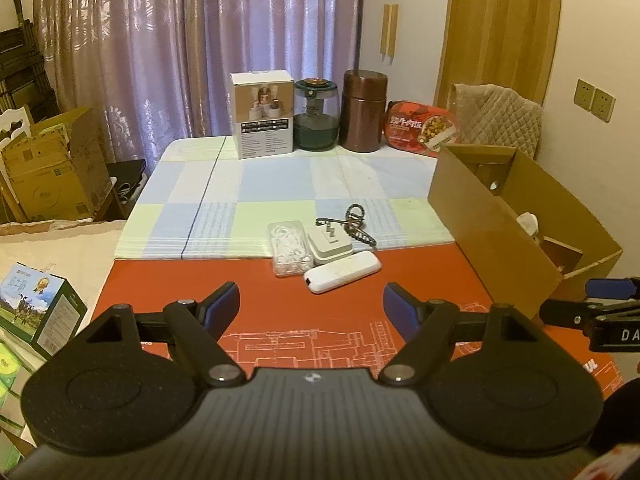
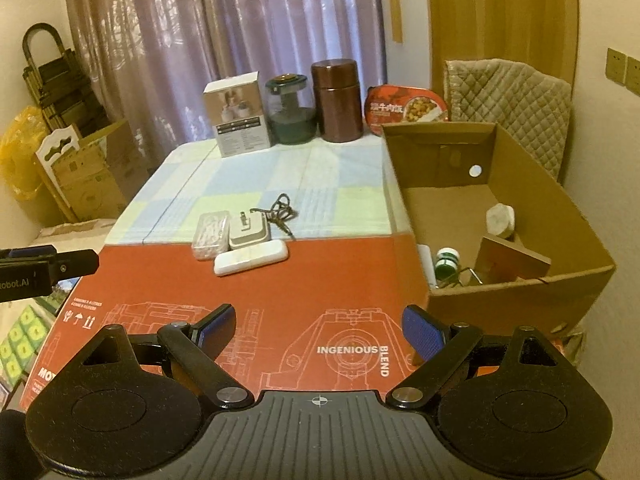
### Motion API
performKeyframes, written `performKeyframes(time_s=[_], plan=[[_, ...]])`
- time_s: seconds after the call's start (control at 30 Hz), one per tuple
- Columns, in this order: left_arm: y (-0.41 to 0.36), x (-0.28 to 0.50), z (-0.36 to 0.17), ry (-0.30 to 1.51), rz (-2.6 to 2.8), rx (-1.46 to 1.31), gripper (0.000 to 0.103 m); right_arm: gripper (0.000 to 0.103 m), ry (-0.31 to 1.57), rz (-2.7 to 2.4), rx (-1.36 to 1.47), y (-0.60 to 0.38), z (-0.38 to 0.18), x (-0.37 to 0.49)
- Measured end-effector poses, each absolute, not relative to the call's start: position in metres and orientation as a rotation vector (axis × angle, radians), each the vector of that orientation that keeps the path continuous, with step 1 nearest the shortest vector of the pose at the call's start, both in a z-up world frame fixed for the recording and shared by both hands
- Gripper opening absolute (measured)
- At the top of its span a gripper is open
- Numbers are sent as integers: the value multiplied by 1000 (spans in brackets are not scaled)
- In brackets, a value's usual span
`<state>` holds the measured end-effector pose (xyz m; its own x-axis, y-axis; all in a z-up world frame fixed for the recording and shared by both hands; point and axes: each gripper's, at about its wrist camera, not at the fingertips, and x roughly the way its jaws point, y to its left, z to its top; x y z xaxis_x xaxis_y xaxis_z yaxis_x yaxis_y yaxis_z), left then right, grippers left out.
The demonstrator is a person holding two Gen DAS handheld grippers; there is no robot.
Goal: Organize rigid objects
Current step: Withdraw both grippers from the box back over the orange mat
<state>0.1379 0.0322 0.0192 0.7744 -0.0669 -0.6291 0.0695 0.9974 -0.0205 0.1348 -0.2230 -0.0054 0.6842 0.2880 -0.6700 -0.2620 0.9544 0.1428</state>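
Above the table's near edge, the left gripper (image 1: 310,308) and right gripper (image 2: 318,326) are hovering with jaws apart, holding nothing. Mid-table, a white remote (image 1: 342,272) is lying beside a clear case (image 1: 289,248); a cardboard box (image 2: 516,304) is sitting at the right edge, curtains (image 1: 200,40) hanging behind.

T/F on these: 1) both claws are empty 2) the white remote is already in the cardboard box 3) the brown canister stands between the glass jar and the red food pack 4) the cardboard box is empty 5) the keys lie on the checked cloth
1) True. The left claw and right claw are open with nothing between the pads.
2) False. The white remote lies on the red surface, outside the cardboard box.
3) True. The brown canister stands between the glass jar and the red food pack.
4) False. It holds a green-capped bottle, among other things.
5) True. The keys lie on the checked cloth.
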Motion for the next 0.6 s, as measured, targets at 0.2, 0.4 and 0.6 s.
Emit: performKeyframes(time_s=[0.2, 0.4, 0.6], plan=[[41, 152, 11, 697, -62, 10, 76, 87, 758, 333, 20, -211, -11, 147], [49, 176, -7, 722, -55, 17, 76, 87, 762, 346, 4, -200, -20, 165], [60, 203, -30, 749, -43, 15, 76, 87, 773, 364, -15, -190, -40, 190]])
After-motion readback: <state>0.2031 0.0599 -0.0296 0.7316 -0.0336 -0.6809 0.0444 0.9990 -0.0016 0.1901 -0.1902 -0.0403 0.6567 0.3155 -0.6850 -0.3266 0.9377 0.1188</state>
